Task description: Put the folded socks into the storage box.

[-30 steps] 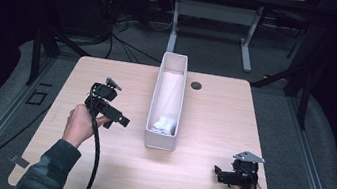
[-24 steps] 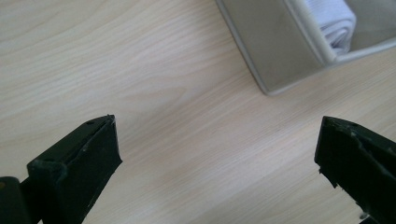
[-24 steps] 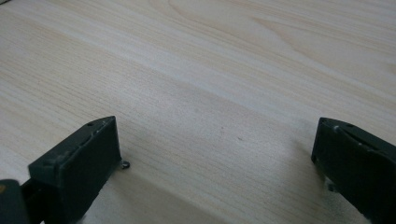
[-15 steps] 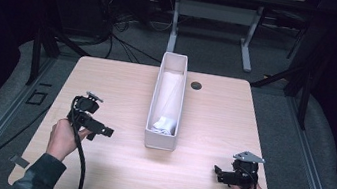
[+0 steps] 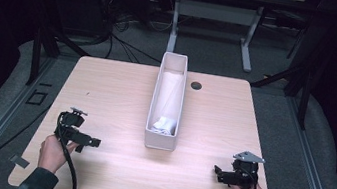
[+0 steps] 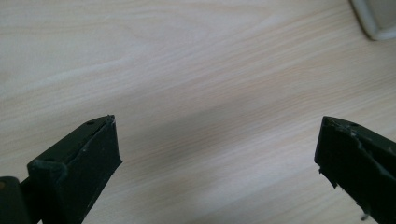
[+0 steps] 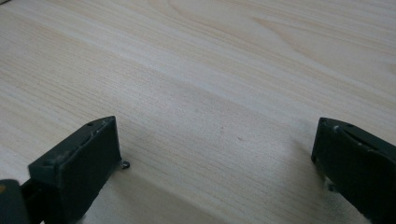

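Note:
A long white bin point(image 5: 162, 139) stands in the middle of the wooden table point(image 5: 121, 92), with something white and crumpled point(image 5: 164, 124) at its near end. My left gripper point(image 5: 93, 142) rests low over the table's front left, pointing right toward the bin; its jaws stand wide apart point(image 6: 217, 144) with only bare wood between them. A corner of the bin point(image 6: 373, 18) shows at the top right of the left gripper view. My right gripper point(image 5: 218, 173) sits near the front right corner, pointing left, jaws wide apart point(image 7: 215, 140) over bare wood.
A dark round grommet point(image 5: 196, 85) is set into the table just right of the bin's far end. Cables trail from both grippers over the front edge. Beyond the table stand desk legs point(image 5: 247, 50) and loose cables on the floor.
My left gripper has moved toward the front left of the table and lower, away from the bin. The right gripper has stayed in place.

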A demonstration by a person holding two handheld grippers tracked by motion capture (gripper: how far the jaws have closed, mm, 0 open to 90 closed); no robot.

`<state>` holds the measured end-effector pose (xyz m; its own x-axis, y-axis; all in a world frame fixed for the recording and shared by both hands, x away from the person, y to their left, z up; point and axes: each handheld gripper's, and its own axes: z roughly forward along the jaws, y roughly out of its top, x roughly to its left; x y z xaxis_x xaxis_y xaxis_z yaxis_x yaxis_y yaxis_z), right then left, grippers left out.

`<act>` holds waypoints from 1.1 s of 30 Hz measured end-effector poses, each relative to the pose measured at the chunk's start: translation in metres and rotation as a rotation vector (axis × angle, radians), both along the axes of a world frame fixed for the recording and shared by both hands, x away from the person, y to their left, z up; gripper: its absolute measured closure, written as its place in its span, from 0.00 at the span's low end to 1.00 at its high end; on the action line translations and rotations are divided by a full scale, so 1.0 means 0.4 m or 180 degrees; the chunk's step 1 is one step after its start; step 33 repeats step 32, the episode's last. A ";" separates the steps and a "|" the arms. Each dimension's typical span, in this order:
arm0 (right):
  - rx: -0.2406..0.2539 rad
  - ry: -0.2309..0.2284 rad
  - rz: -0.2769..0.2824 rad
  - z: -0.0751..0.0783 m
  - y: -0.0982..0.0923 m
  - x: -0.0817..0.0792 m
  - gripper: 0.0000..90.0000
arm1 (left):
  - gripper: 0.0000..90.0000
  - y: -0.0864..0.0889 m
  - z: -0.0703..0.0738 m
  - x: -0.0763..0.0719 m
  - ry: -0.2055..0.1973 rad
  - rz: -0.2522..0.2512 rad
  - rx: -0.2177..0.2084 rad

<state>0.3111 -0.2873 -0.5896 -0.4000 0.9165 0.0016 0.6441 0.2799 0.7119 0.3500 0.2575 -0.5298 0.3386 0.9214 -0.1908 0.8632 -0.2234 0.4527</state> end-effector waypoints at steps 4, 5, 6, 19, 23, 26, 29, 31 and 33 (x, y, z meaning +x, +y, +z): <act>0.0000 -0.0001 0.0000 0.000 0.000 0.000 0.01 | 0.00 0.020 -0.032 -0.010 -0.0119 0.0092 -0.0018; 0.0000 0.0000 0.0001 0.000 0.000 0.000 0.01 | 0.00 0.028 -0.045 -0.016 -0.0161 0.0135 0.0005; 0.0001 0.0000 0.0001 0.000 0.000 0.000 0.01 | 0.00 0.031 -0.049 -0.019 -0.0195 0.0148 0.0024; 0.0000 0.0000 0.0000 0.000 0.000 0.000 0.01 | 0.00 0.056 -0.116 -0.056 -0.0645 0.0286 0.0209; 0.0001 -0.0001 0.0000 0.000 0.000 0.000 0.01 | 0.00 0.065 -0.130 -0.063 -0.0769 0.0342 0.0236; -0.0004 -0.0003 0.0001 0.000 0.000 0.000 0.01 | 0.00 0.069 -0.136 -0.068 -0.0839 0.0351 0.0256; -0.0007 -0.0003 -0.0002 0.000 0.000 0.000 0.00 | 0.00 0.070 -0.140 -0.071 -0.0898 0.0329 0.0272; -0.0005 -0.0003 -0.0001 0.000 0.000 0.000 0.00 | 0.00 0.071 -0.145 -0.073 -0.0956 0.0327 0.0286; -0.0006 -0.0002 -0.0003 0.000 0.000 0.000 0.00 | 0.00 0.071 -0.147 -0.075 -0.0982 0.0325 0.0285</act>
